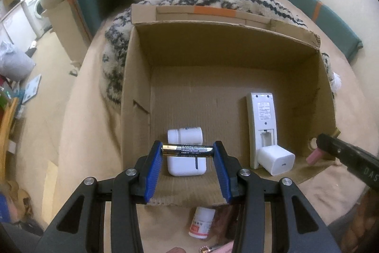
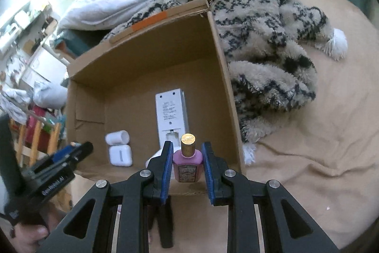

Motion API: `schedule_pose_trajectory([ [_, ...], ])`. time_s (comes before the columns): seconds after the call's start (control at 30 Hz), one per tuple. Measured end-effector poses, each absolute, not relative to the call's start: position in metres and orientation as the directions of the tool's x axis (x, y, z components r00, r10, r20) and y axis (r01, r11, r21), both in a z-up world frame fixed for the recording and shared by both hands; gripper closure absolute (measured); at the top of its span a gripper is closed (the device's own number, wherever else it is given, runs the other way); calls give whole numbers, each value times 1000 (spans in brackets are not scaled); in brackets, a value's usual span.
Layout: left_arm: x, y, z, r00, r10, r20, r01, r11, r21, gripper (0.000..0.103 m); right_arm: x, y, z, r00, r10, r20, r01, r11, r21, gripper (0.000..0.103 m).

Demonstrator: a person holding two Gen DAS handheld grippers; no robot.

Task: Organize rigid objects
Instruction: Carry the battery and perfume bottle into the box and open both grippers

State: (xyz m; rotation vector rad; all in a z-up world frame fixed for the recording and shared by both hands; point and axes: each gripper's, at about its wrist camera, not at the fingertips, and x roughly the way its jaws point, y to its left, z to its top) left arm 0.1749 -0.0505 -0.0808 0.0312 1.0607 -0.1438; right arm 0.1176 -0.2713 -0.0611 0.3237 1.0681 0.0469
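Spanning the blue pads of the left gripper (image 1: 188, 151), a black-and-gold cylindrical battery (image 1: 188, 150) lies crosswise, pinched end to end above the open brown cardboard box (image 1: 227, 44). The right gripper (image 2: 187, 161) is clamped on a small pink perfume bottle with a gold cap (image 2: 187, 159), held upright by its sides over the box's near edge. Inside the box, a white pill bottle (image 1: 186, 135) lies on its side just behind a white rounded earbud case (image 1: 187, 166). To their right a long white remote control (image 1: 261, 120) lies face-down with its battery bay uncovered, and a white cube charger (image 1: 276, 159) sits against its near end. Outside the box, a white pill bottle with a red label (image 1: 202, 222) lies on the tan bedsheet (image 2: 308, 158). A cream-and-black fuzzy blanket (image 2: 265, 39) is bunched against the box's far and right sides.
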Motion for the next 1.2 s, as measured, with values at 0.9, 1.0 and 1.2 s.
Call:
schedule_pose_trajectory([
  [0.9,171,-55,-98,472,-66,-879,144,990,2,48,128,-262,-76,449,145,-882,103,972,212,77],
  [1.0,167,-57,-93,493,-62,-868,149,989,14,32,127,-265,-71,469,160,-869,103,967,233,77],
  [1.2,164,-53,-86,517,-57,-854,137,990,17,21,126,-268,-68,484,181,-856,110,958,265,40],
])
